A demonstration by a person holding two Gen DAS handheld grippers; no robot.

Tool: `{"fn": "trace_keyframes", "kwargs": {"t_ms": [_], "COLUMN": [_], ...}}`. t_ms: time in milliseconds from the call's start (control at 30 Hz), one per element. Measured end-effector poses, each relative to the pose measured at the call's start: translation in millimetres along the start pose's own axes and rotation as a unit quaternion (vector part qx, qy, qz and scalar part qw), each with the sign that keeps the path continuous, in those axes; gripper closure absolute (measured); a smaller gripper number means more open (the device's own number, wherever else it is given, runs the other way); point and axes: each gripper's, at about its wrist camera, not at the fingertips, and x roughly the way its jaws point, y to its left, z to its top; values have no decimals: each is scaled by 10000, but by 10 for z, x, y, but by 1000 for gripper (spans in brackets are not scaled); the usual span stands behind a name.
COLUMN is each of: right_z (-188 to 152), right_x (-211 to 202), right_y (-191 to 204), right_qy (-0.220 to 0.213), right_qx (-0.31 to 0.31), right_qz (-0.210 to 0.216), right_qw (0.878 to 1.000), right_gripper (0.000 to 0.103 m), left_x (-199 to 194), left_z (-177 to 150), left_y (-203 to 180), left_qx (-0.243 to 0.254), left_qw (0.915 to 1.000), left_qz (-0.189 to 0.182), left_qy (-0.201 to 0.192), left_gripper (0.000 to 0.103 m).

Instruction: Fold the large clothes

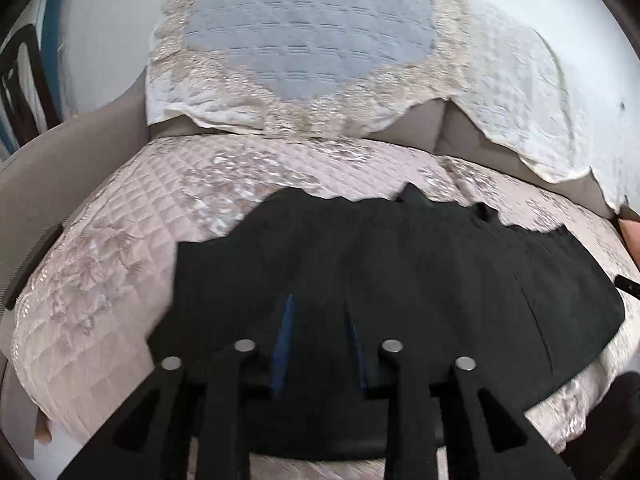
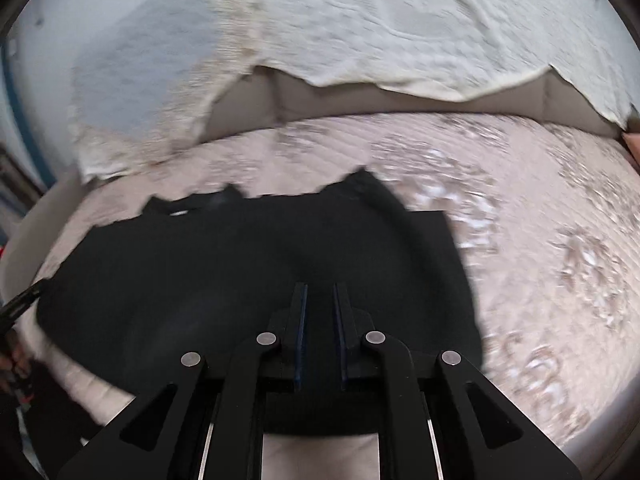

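Note:
A large black garment (image 1: 400, 264) lies spread flat on the pink quilted sofa seat (image 1: 132, 232); it also shows in the right wrist view (image 2: 224, 264). My left gripper (image 1: 318, 304) hovers over the garment's near edge, jaws open with a wide gap and nothing between them. My right gripper (image 2: 320, 290) is over the garment's near right part, jaws open with a narrower gap, empty. The tip of the left gripper (image 2: 20, 300) pokes in at the left edge of the right wrist view. Both views are motion-blurred.
A white and blue lace-edged cover (image 1: 304, 40) drapes over the sofa back, also in the right wrist view (image 2: 400, 28). A grey sofa arm (image 1: 60, 160) rises at the left. A pink cushion corner (image 1: 632, 236) sits at far right.

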Motion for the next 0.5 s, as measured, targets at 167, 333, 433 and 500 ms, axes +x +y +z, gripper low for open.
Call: {"fn": "trace_keyframes", "kwargs": {"t_ms": [167,333,433,500], "right_z": [-220,-123,-104,-124], "right_x": [390,216,117,89], "right_y": [-399,-269,-64,83], "right_qy": [581,387,308,269], "right_qx": [663,476,267,79], "right_qz": [-347,-333,-176,-153], "right_qw": [9955,9976,9990,9995], "right_gripper": [94,91,91,91], "left_x": [270,149,74,47], "left_z": [-215,-181,-167,-172], "left_y": [58,5,-19,-21], "left_qx": [-147,-80,-109,-88], "left_qw": [9984,9984,9985,9986], "left_qz": [162,244,268,292], "left_qy": [518,503,471,433], "left_gripper": [72,72,72,72]}}
